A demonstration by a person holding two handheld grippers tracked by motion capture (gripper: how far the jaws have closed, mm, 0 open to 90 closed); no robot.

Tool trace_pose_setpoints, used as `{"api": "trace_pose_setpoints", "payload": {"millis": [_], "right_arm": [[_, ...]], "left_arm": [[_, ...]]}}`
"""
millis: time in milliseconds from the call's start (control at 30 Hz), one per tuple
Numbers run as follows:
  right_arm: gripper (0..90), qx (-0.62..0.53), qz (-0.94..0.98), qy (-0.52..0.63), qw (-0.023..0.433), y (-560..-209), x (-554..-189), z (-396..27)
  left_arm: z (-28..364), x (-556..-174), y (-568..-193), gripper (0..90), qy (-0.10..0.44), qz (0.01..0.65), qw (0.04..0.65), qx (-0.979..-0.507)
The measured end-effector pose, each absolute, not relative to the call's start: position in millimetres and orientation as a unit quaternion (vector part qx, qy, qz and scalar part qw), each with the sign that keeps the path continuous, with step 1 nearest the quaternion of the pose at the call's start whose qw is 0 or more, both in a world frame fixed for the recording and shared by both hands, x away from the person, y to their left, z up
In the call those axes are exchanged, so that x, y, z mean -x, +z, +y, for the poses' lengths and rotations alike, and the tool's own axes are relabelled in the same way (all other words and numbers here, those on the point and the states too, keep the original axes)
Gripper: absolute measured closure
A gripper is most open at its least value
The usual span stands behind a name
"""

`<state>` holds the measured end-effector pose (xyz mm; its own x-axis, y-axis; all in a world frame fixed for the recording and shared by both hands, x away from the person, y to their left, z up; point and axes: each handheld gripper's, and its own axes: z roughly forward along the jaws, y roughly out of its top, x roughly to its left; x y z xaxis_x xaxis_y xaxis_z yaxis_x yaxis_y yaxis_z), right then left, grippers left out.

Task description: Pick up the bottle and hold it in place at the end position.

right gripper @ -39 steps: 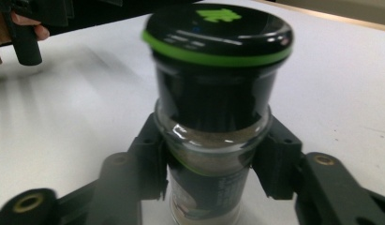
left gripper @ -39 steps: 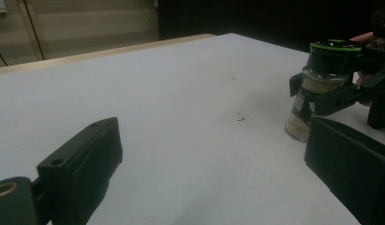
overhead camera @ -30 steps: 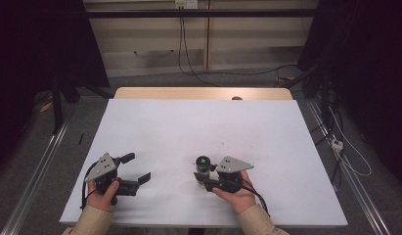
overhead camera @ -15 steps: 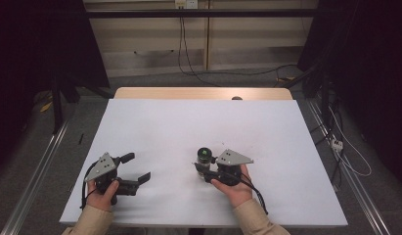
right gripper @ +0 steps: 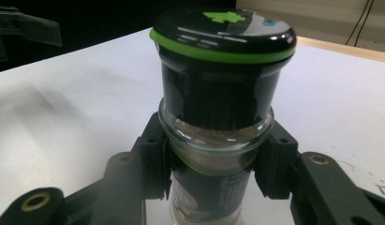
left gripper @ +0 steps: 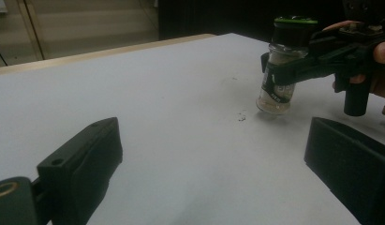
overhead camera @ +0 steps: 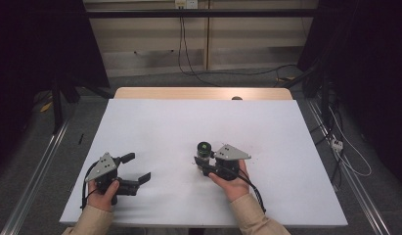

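- A small glass jar (right gripper: 218,140) is gripped by the right tool (overhead camera: 204,159); its two black jaws are closed against opposite sides of the glass body, just below the cap.
- The jar is topped by a wide black cap with a bright green ring round its upper edge and green and pale markings on its flat top.
- Below the cap a clear glass shoulder is seen, with a light brown, powdery filling behind the glass and a dark printed label lower on the body.
- In the left gripper view the jar (left gripper: 280,70) is seen upright, its base at or just above the white worktop (overhead camera: 179,127); whether it touches cannot be told.
- A few dark specks (left gripper: 240,117) are scattered on the worktop just beside the jar.
- In the high view the jar (overhead camera: 203,151) is found near the worktop's middle, towards the person's edge.
- The left tool (overhead camera: 138,167) is held well apart from the jar, with its jaws spread wide and nothing between them.
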<state>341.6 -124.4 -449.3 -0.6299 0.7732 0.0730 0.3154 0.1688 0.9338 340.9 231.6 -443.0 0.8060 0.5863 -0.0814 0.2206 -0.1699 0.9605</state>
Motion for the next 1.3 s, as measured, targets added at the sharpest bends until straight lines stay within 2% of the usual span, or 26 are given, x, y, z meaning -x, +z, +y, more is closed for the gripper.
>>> {"api": "trace_pose_setpoints", "payload": {"millis": [1300], "right_arm": [[53.1, -0.397, 0.725, 0.506, 0.247, -445, -385, -119]], "left_arm": [[231, -341, -443, 4.0, 0.156, 0.269, 0.585, -0.749]]}}
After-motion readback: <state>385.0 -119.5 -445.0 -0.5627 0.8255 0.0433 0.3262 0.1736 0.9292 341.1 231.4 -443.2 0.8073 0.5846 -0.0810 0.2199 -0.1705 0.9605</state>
